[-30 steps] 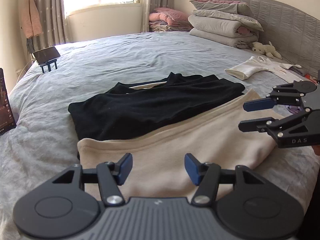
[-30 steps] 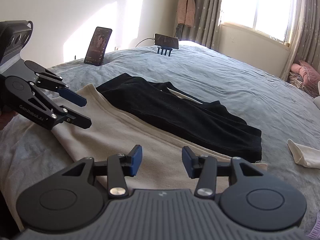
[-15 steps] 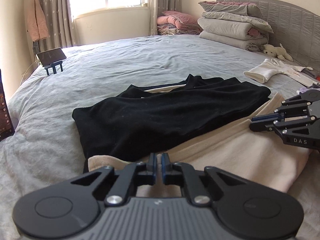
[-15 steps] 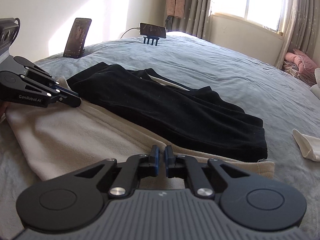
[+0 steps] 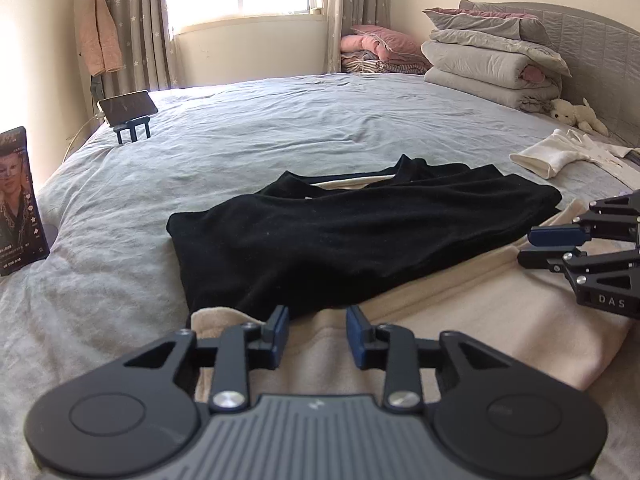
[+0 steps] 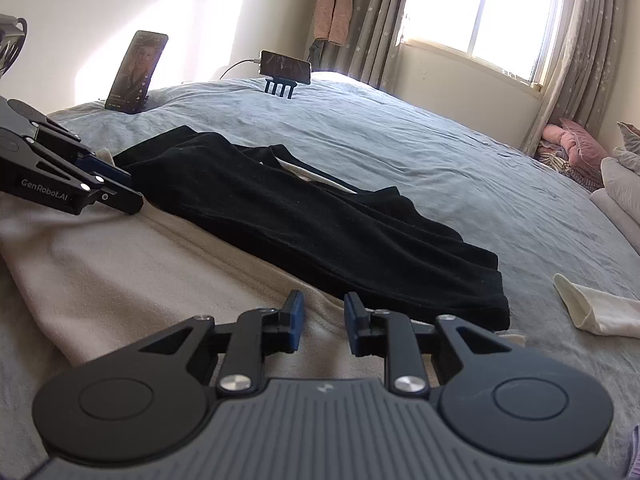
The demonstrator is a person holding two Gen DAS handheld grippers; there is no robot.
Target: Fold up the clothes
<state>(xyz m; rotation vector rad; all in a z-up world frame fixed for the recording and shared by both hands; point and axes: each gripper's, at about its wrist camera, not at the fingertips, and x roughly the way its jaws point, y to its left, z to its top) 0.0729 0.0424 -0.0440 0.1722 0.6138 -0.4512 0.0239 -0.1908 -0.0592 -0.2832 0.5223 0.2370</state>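
Observation:
A beige garment (image 5: 460, 312) lies flat on the grey bed, with a folded black garment (image 5: 360, 232) resting over its far part. My left gripper (image 5: 316, 332) stands open low over the beige cloth's near left end, nothing between its blue pads. My right gripper (image 6: 322, 320) is open the same way over the near right end. Each shows in the other's view: the right gripper (image 5: 528, 248) at the right side, the left gripper (image 6: 128, 190) at the left, both just above the beige cloth (image 6: 140, 264) beside the black garment (image 6: 320, 224).
A white garment (image 5: 552, 156) lies at the right, near a plush toy (image 5: 576, 114) and stacked quilts (image 5: 492, 64) by the headboard. One phone on a stand (image 5: 128, 110) and an upright phone (image 5: 18, 200) sit at the bed's left edge.
Both grippers were open a second ago, shut at the beige cloth's near edge half a second ago, and are open again now. The beige cloth's near part looks shorter.

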